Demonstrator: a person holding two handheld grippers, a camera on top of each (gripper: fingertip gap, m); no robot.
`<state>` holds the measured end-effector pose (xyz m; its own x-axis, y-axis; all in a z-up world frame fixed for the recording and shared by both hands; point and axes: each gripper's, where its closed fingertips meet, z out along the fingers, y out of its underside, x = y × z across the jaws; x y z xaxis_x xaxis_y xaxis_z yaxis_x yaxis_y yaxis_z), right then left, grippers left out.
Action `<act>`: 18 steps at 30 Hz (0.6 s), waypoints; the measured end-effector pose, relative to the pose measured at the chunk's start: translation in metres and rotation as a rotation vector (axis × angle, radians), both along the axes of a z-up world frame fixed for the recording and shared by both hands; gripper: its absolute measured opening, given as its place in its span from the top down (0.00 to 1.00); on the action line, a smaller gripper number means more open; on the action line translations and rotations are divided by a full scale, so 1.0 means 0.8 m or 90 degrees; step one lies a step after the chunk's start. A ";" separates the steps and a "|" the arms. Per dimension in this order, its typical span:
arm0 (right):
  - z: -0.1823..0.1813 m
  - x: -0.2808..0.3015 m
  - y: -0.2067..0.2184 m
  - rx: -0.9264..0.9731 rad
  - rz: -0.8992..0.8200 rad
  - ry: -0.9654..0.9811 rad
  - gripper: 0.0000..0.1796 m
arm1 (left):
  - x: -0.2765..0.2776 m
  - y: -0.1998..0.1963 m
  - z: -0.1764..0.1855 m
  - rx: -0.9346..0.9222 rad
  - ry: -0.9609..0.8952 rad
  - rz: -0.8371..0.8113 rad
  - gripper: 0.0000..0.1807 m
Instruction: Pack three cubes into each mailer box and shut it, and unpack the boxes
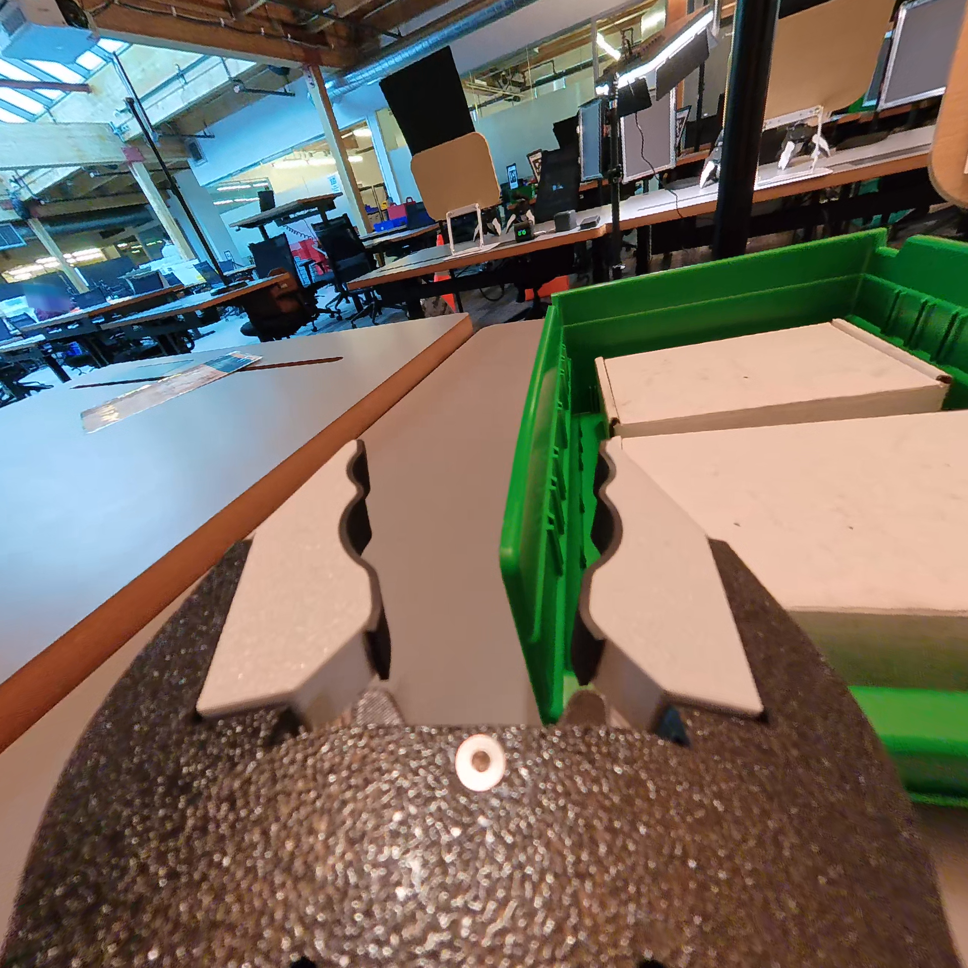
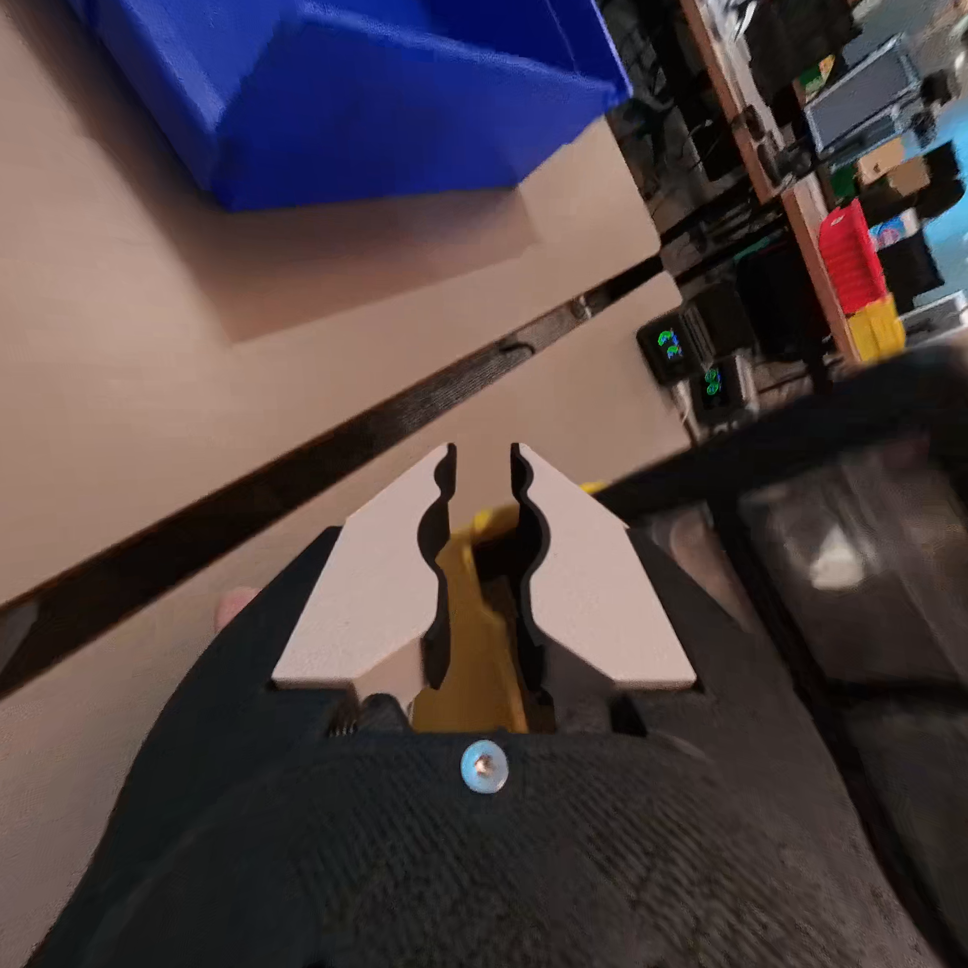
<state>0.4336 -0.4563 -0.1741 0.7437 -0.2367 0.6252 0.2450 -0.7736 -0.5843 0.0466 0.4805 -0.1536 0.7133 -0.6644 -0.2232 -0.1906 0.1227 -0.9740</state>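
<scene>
Left wrist view: left gripper (image 1: 482, 571) straddles the green bin (image 1: 529, 550) wall, jaws apart and empty; two shut mailer boxes (image 1: 785, 503) lie inside. Closing could snag that wall. Right gripper (image 2: 482, 565) is narrowly apart, blurred, beside a blue bin (image 2: 335, 105) on the beige desk (image 2: 131, 366); shelving stands beyond.

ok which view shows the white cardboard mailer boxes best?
Left wrist view: two closed white cardboard mailer boxes lie in the green plastic bin, lids plainly visible. The right wrist view shows none of them.
</scene>
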 end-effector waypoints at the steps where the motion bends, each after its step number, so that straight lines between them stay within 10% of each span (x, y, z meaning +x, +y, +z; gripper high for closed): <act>1: 0.000 -0.005 -0.010 0.009 0.002 0.017 0.89 | 0.000 0.000 0.000 0.003 0.005 -0.001 0.53; 11: 0.025 -0.010 -0.079 0.033 -0.034 0.012 0.79 | -0.001 -0.001 0.000 -0.003 0.006 0.005 0.53; 18: 0.111 -0.097 0.061 0.232 0.134 -0.086 0.80 | 0.003 -0.005 0.001 -0.003 0.003 0.003 0.53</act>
<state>0.3563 -0.4076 -0.0849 0.7168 -0.3121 0.6235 0.4674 -0.4484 -0.7619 0.0487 0.4764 -0.1530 0.7149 -0.6624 -0.2238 -0.1961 0.1174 -0.9735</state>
